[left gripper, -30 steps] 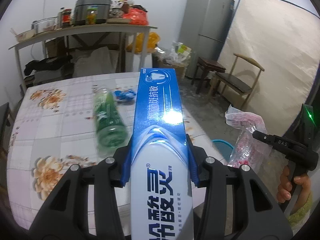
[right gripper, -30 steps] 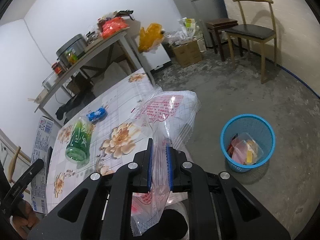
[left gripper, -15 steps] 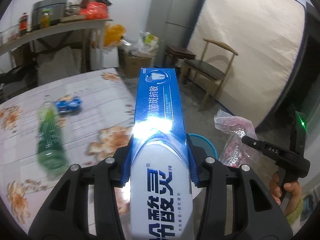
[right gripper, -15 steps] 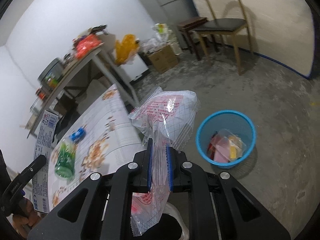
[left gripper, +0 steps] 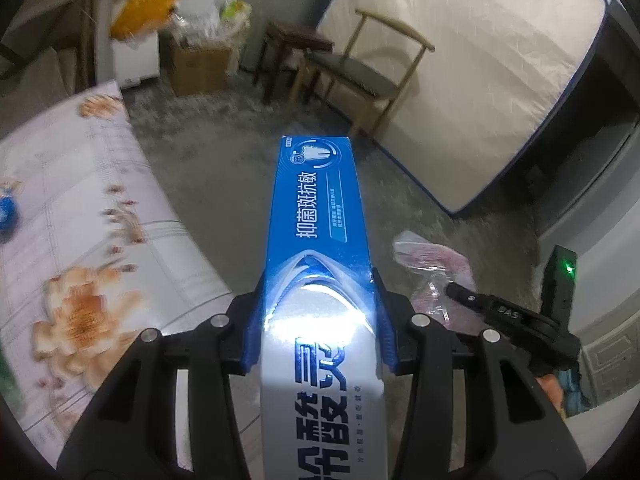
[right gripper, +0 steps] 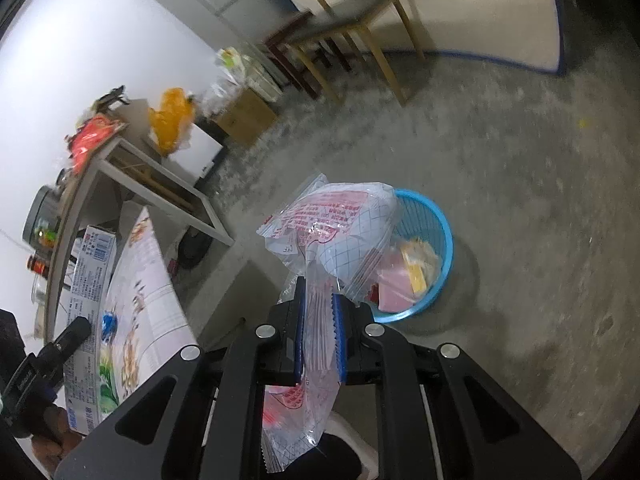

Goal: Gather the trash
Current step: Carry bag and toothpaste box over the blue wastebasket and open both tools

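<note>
My left gripper (left gripper: 318, 312) is shut on a long blue and white toothpaste box (left gripper: 318, 216), which sticks out forward over the grey floor past the table edge. In the right wrist view my right gripper (right gripper: 319, 330) is shut on a clear plastic bag with red print (right gripper: 336, 224). That bag hangs just left of and above a blue trash basket (right gripper: 442, 236) on the floor, which holds pink and yellow wrappers. The same bag (left gripper: 430, 258) and the right gripper show at the right of the left wrist view. The toothpaste box (right gripper: 90, 276) appears at the far left of the right wrist view.
A table with a floral cloth (left gripper: 80, 216) lies to the left, with a small blue item (right gripper: 107, 322) on it. A wooden chair (left gripper: 360, 68), a dark stool (left gripper: 296, 42), a cardboard box (left gripper: 200, 62) and a leaning mattress (left gripper: 472, 64) stand beyond. A cluttered side table (right gripper: 132, 160) is at the back.
Both grippers swung right, away from the table and toward the floor. The green bottle dropped out of both views. The blue basket now sits close under the bag, and the right wrist has rolled.
</note>
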The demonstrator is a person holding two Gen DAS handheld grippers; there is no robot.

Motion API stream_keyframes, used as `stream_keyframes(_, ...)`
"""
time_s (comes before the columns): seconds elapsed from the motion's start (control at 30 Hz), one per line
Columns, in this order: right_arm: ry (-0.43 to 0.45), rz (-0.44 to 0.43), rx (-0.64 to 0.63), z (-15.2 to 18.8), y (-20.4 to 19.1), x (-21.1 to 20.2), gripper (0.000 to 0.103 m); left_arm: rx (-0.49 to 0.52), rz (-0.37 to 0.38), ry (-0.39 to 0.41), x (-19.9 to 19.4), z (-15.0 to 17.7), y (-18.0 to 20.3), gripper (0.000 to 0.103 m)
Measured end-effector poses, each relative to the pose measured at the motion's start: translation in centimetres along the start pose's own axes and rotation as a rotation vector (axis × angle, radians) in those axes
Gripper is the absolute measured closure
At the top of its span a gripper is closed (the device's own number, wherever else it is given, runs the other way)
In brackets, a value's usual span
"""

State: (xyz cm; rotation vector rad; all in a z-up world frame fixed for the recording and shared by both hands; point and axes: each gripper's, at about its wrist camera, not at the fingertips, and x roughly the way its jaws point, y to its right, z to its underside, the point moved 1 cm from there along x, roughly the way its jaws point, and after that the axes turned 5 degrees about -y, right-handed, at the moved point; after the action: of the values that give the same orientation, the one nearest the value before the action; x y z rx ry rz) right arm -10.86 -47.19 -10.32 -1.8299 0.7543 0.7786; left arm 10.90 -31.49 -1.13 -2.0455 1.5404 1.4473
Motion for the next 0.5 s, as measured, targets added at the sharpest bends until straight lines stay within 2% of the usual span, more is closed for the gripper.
stream_keyframes(0.13, -0.053, -0.002, 0.054, -2.1, 1.1, 3.7, 0.090, 0.018, 0.025, -0.070, 4.2, -1.6, 0.9, 0.059)
stream_keyframes(0.23, -0.047, 0.029, 0.085, -4.6, 2.0, 6.1, 0.087, 0.017, 0.041, -0.106, 7.4, -3.3, 2.0, 0.059)
stream_keyframes(0.27, -0.044, 0.043, 0.100, -5.4, 2.6, 7.0, 0.083, 0.017, 0.048, -0.108, 8.2, -3.9, 2.5, 0.059)
stream_keyframes(0.3, -0.043, 0.053, 0.110, -6.2, 2.9, 7.9, 0.067, 0.016, 0.052, -0.106, 9.4, -4.7, 2.9, 0.057)
stream_keyframes(0.33, -0.052, 0.072, 0.115, -7.0, 3.6, 9.4, 0.046, 0.017, 0.057, -0.104, 10.5, -5.5, 3.3, 0.042)
stream_keyframes(0.37, -0.058, 0.102, 0.126, -7.3, 4.4, 10.2, 0.039, 0.017, 0.056, -0.100, 12.0, -6.2, 3.7, 0.034)
stream_keyframes(0.4, -0.068, 0.142, 0.145, -7.4, 5.3, 11.2, 0.038, 0.014, 0.045, -0.095, 12.8, -6.5, 3.8, 0.027)
stream_keyframes(0.5, -0.095, 0.162, 0.195, -6.3, 7.3, 12.1, 0.038, -0.017, 0.038, -0.139, 14.5, -6.4, 3.5, 0.027)
